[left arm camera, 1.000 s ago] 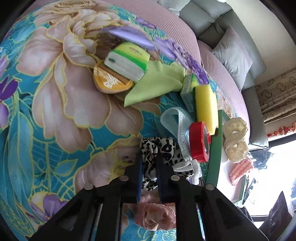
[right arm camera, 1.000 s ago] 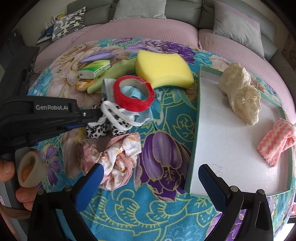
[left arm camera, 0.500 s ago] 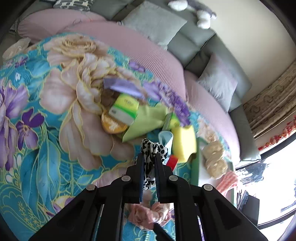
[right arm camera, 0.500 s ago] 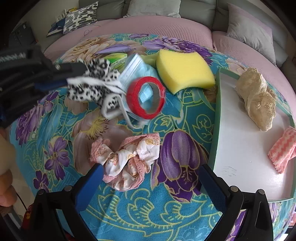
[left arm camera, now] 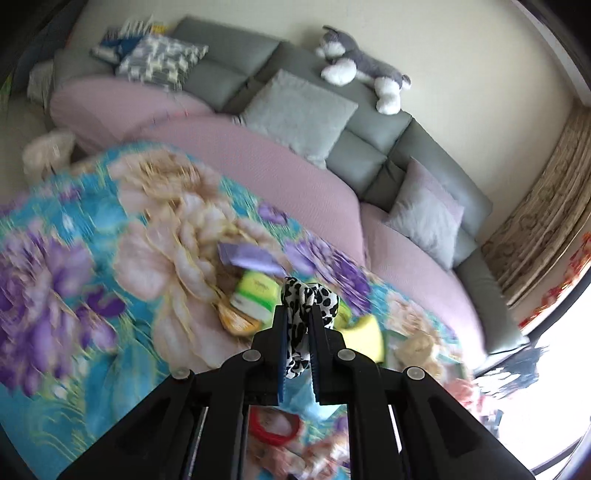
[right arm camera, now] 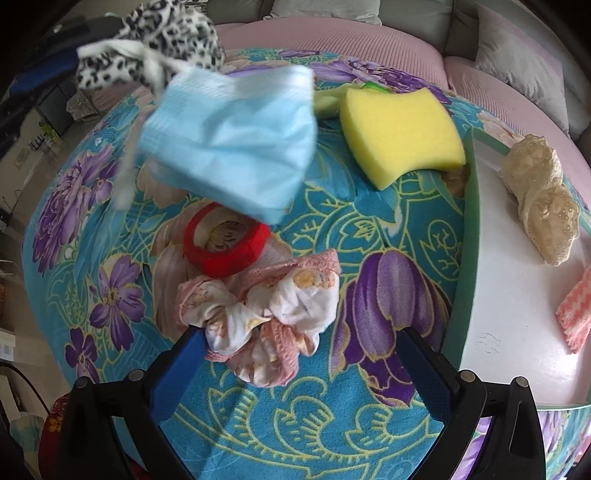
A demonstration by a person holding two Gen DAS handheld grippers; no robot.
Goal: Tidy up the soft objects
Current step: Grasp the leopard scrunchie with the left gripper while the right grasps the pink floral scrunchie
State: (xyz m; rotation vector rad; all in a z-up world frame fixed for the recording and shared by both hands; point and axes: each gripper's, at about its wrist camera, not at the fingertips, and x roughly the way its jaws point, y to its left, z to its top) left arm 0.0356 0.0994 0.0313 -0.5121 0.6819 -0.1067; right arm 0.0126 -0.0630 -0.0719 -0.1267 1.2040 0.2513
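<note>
My left gripper is shut on a black-and-white leopard-print scrunchie and holds it high above the floral cloth. In the right wrist view the scrunchie hangs at the top left with a blue face mask caught on it by its ear loop and dangling in the air. My right gripper is open and empty, with a pink-and-white scrunchie lying between its fingers. A white tray at the right holds a cream lace scrunchie and a pink knitted cloth.
A red tape roll lies on the floral cloth below the mask. A yellow sponge lies left of the tray. A tissue pack, an orange piece and a green cloth lie further back. A sofa with cushions curves behind.
My left gripper has lifted the leopard scrunchie well up off the cloth. The blue mask rose with it and slipped out of the red tape roll, which dropped back onto the cloth.
</note>
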